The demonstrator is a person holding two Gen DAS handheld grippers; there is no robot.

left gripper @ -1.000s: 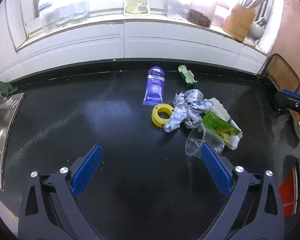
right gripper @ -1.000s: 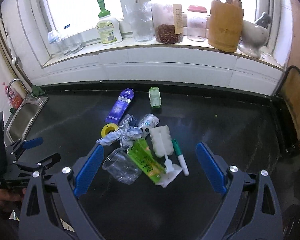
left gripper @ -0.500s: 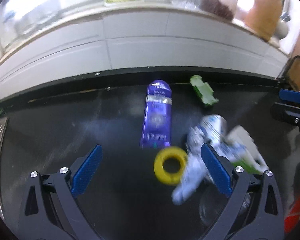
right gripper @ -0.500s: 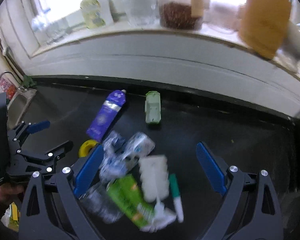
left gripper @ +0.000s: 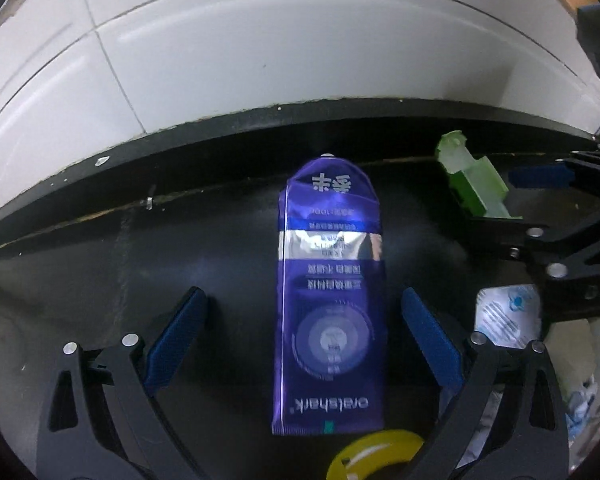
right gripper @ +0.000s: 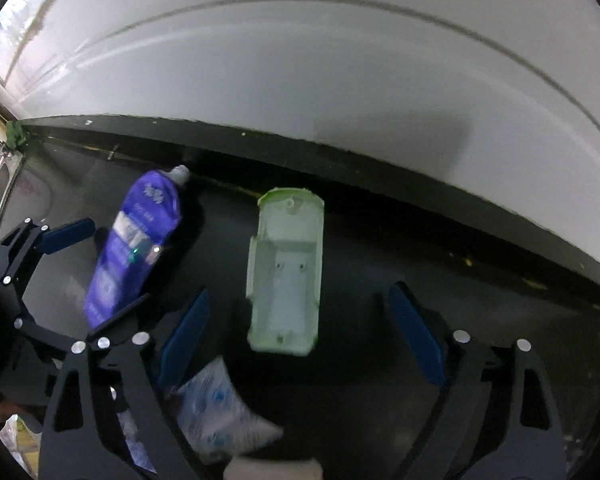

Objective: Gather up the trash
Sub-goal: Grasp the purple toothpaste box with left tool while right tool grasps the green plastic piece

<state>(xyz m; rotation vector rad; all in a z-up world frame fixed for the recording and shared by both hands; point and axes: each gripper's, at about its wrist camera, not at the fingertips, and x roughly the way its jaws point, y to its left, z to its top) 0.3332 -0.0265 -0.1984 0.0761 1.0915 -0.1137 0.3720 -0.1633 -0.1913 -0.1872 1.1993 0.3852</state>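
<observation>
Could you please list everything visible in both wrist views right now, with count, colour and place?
toothpaste tube: 1, purple with a silver band, flat on the black counter, between the left gripper's fingers
plastic tray: 1, pale green, open side up, between the right gripper's fingers
tape ring: 1, yellow, just below the tube's flat end
crumpled wrapper: 1, white and blue, near the right gripper's left finger
counter: 1, black, under everything
tiled wall: 1, white, behind the counter
left gripper: 1, black with blue pads, open
right gripper: 1, black with blue pads, open
</observation>
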